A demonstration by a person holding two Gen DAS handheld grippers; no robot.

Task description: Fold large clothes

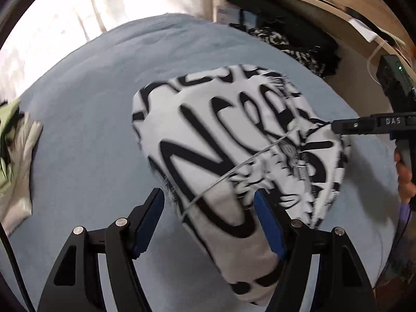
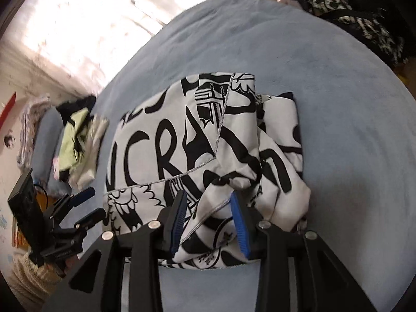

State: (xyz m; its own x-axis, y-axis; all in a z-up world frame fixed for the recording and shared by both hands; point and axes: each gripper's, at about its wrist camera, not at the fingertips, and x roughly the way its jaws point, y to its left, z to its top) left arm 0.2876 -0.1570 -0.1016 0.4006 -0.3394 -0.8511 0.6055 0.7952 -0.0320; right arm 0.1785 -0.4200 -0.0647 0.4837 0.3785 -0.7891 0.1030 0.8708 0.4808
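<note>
White garment (image 1: 234, 140) w/ black lettering – "NCR" legible.

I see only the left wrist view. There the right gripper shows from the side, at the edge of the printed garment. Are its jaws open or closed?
Observer: Open. In the right wrist view the right gripper has a fold of the printed garment between its pads.
Operator: Does the garment lie flat on that side?
Observer: No. Near that gripper its right part is bunched in rumpled layers, not one smooth panel.
</note>
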